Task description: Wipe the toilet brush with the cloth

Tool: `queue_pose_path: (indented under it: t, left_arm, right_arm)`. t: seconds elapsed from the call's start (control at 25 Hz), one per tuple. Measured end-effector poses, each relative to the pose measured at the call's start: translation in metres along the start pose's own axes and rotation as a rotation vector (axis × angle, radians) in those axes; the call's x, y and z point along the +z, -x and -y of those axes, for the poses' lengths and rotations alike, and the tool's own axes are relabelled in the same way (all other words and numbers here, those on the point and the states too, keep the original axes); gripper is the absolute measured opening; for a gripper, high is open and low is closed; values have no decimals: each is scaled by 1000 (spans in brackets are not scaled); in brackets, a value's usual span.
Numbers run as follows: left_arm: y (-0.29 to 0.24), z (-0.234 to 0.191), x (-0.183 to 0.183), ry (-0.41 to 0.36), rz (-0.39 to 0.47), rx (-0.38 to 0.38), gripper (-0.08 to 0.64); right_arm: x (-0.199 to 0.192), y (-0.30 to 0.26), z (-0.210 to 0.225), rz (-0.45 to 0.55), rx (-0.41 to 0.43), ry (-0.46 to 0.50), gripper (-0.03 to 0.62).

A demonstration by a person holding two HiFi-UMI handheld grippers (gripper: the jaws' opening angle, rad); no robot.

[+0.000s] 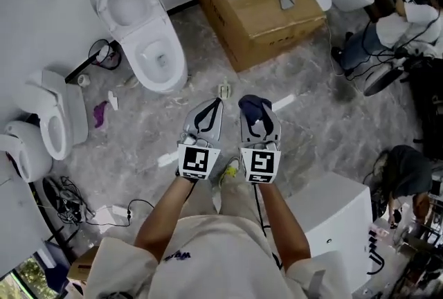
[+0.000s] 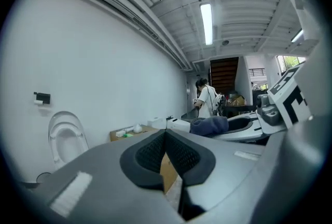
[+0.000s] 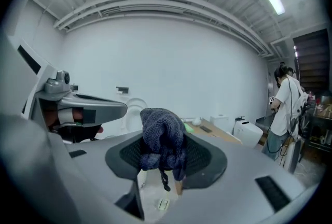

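Left tool [image 1: 208,114] clenched on nothing, jaws meeting at the tips. Just beside it, right tool [image 1: 258,118] grasping a bunched dark blue cloth [image 3: 162,140]. Beyond, a white toilet [image 1: 142,28] and cardboard box [image 1: 266,17] on the floor [image 1: 311,118].

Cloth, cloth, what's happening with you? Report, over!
Right tongs shut on the dark blue cloth. Left tongs shut, empty. Toilet brush not held, can't spot it for sure.
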State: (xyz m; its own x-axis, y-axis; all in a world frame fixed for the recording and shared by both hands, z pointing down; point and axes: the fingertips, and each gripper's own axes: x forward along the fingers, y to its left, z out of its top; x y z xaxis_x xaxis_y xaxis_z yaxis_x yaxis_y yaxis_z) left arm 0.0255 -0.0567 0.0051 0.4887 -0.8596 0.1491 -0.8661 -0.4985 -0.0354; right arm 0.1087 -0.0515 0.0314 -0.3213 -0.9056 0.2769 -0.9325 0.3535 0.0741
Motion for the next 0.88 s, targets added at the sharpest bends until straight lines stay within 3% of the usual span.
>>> queue_pose_path:
  t: [0.24,0.4,0.72,0.88]
  left_arm:
    - [13,-13,75,-59,85,18,0]
    - [26,-18,107,-78,114,33,0]
    - [51,-24,145,-88,163,33,0]
    - [56,-19,145,-94,163,-25,2]
  right_arm:
    - [77,14,8,129,-25,-19,180]
    - [113,27,12,182,-31,2,179]
    - [149,49,5,197,-14,30,181]
    - [154,51,7,192,-26,45,181]
